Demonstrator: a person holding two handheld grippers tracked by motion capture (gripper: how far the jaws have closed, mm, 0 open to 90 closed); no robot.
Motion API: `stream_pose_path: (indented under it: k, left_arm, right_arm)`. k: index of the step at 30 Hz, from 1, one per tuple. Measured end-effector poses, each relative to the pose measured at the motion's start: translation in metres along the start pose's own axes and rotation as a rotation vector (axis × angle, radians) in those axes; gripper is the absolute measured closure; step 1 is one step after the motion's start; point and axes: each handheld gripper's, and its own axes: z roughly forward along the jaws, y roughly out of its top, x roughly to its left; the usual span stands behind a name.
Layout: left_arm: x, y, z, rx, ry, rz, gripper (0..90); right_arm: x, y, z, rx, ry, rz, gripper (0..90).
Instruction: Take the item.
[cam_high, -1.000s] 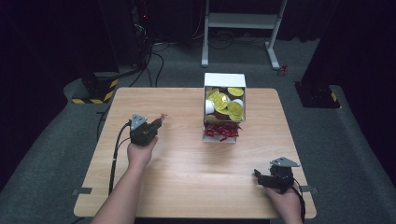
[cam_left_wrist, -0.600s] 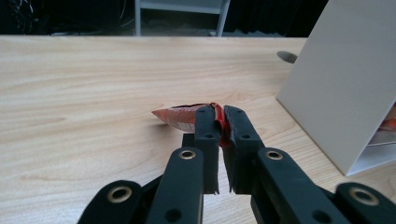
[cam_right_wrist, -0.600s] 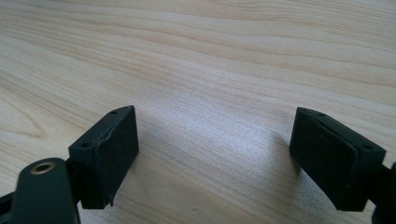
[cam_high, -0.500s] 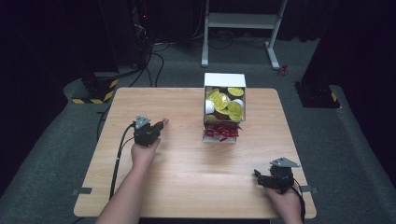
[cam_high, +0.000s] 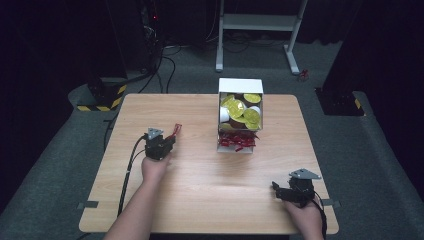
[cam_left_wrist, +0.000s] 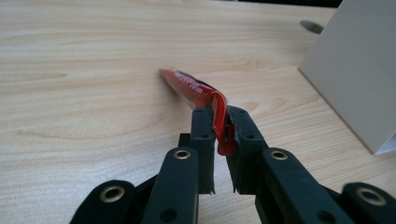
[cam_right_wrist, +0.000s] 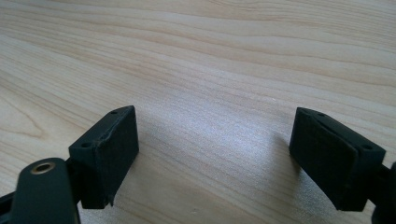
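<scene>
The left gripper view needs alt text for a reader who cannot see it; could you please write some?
The left hand-held gripper, its two black jaws rising from the bottom, pinches one end of a red sachet whose far tip touches the light wooden table. The side of a white box stands at the right.

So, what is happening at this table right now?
A person works at a wooden table with a hand-held gripper in each hand. The left hand-held gripper pinches a thin red sachet and holds it low over the bare wood, its far tip at the surface. The right hand-held gripper rests open near the table's edge, holding nothing. A white box of red sachets and gold-lidded cups stands further back.
</scene>
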Motion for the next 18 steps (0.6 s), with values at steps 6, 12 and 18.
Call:
stream_pose_path:
  k: [6, 12, 18]
  left_arm:
    - [-0.0016, -0.0057, 0.0038, 0.052, 0.029, 0.022, 80.3]
    - [-0.0015, -0.0090, 0.0068, 0.081, 0.043, 0.035, 80.4]
    - [-0.0020, -0.0109, 0.0094, 0.107, 0.048, 0.036, 75.9]
  right_arm:
    - [-0.0001, 0.0000, 0.0000, -0.001, -0.001, -0.002, 15.8]
    - [0.0001, -0.0001, -0.0001, 0.000, -0.002, 0.000, 15.8]
    - [0.0000, -0.0001, 0.0000, -0.001, -0.001, -0.001, 15.8]
